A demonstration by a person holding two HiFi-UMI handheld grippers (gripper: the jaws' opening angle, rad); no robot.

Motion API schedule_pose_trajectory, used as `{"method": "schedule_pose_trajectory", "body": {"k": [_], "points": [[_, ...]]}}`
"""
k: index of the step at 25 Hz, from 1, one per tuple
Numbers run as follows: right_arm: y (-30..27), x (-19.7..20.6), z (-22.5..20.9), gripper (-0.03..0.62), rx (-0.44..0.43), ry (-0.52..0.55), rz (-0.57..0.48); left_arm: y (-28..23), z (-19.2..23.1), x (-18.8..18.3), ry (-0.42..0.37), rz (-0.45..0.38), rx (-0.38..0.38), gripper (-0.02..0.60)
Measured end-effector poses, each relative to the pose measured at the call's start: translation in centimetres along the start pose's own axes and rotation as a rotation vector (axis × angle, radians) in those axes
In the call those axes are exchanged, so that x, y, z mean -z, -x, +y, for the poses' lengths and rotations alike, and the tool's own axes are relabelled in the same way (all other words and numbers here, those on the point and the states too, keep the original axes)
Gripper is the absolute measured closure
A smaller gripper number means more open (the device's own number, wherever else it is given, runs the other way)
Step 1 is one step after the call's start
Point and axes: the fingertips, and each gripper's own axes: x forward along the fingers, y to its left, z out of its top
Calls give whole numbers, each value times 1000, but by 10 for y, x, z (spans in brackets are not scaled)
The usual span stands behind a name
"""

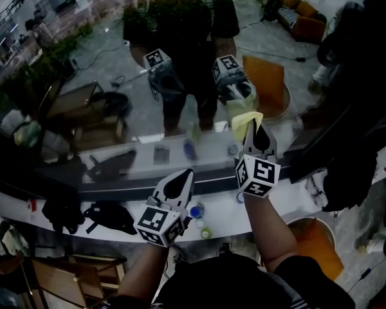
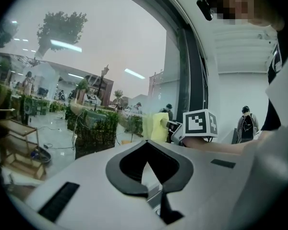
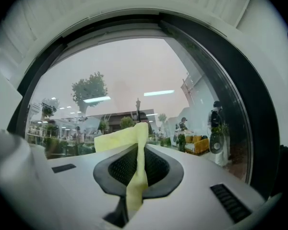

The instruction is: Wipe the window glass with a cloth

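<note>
Half-hidden cloth (image 3: 116,139) pinched in right gripper (image 3: 140,145) jaws; left gripper (image 2: 147,142) jaws together, empty.

Large open hall of an office or showroom building — a tall dark-framed window glass (image 3: 134,66) shows ceiling strip lights (image 3: 159,93), hedge planters (image 2: 98,128), an orange sofa (image 1: 303,17) and standing people (image 2: 245,123).

The left gripper (image 1: 181,183) and right gripper (image 1: 256,129) have white shells, dark grey spade-shaped pads and a cube (image 1: 159,224) of black-and-white square markers. The person wears a dark short-sleeved top (image 1: 244,287), and thin white stripes edge its right sleeve (image 1: 303,290).
</note>
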Motion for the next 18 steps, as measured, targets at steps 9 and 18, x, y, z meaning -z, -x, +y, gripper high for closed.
{"method": "schedule_pose_trajectory", "body": {"k": [9,18], "points": [[3,15,77,556,-35,-21,29,44,43,8,3,1,2,577],[4,24,133,556,-59,-42,49,75,76,6,23,-1,-25,577]]}}
